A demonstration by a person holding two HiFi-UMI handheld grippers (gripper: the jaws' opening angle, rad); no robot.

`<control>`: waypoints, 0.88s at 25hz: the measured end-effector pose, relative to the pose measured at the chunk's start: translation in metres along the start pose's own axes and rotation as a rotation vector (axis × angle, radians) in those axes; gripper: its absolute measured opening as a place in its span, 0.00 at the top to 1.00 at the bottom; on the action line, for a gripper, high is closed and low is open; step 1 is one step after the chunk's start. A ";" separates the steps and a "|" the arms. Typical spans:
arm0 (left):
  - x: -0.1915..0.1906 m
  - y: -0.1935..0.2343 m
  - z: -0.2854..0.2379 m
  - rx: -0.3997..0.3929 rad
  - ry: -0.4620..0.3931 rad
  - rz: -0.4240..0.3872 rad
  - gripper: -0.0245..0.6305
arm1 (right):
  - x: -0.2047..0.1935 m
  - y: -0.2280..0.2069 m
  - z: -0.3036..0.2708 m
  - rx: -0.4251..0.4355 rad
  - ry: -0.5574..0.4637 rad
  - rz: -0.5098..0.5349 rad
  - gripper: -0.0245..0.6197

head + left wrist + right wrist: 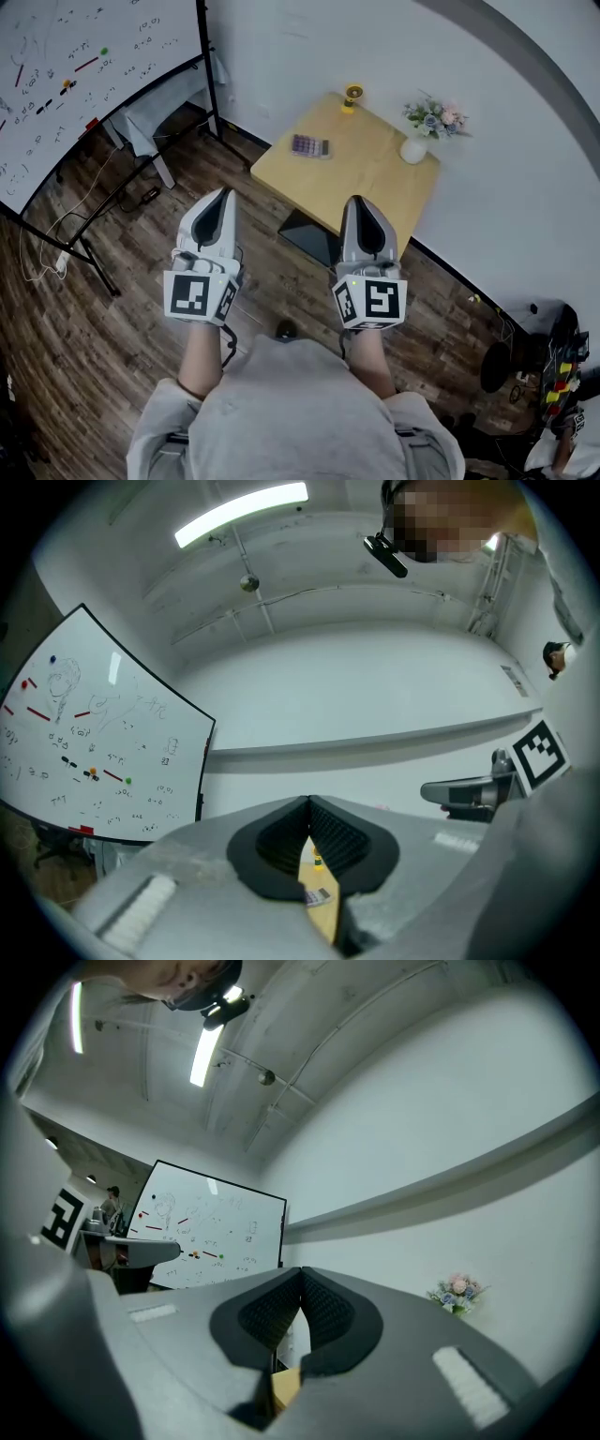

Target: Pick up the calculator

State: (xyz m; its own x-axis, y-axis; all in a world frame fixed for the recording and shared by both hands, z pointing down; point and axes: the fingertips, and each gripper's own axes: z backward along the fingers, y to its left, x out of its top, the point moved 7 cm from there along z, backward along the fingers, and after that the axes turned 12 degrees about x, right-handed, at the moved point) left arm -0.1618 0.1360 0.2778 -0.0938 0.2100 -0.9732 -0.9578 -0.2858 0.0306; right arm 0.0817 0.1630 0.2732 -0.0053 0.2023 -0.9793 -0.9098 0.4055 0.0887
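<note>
At the tips, nothing in either hand. Left gripper: ribbed pads shut against each other, empty. Right gripper: same, pads closed up, no object between them.

Both were held out in front of me, side by side and roughly level, over the wood floor. Neither was over the table; the right one's nose just overlapped its near edge in the head view, but I judged that as line of sight, not contact.

The calculator lay flat on the table top, toward the far-left part, well apart from both grippers. I could also see it through the slot under the left pads, so the left gripper looked roughly lined up on it. A small yellow object sat at the far corner, and a white vase of flowers by the wall side. Both were clear of the calculator. A whiteboard stood off to the left, not relevant.

Status, my read: the pick had not started. No contact, calculator untouched where it lay.

Left to do:
- close the gap to the table
- open one set of jaws
- come down over the calculator's body, probably across its short side
- close and lift

Main risk I saw: it's thin and flat, so the jaws would need to get low or they'd skid over it.
</note>
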 end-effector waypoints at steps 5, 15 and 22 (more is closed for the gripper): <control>-0.006 -0.009 -0.032 0.002 -0.009 -0.005 0.96 | -0.007 -0.024 -0.021 0.024 0.001 0.002 0.96; -0.024 -0.024 -0.070 0.001 0.004 -0.006 0.96 | -0.024 -0.064 -0.044 0.023 0.003 -0.014 0.96; -0.036 -0.014 -0.090 0.005 0.022 -0.009 0.96 | -0.036 -0.070 -0.064 0.024 0.011 -0.029 0.96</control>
State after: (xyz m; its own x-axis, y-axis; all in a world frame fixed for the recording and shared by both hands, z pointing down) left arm -0.1204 0.0486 0.2916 -0.0787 0.1919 -0.9782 -0.9599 -0.2793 0.0225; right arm 0.1189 0.0708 0.2902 0.0161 0.1803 -0.9835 -0.8992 0.4327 0.0646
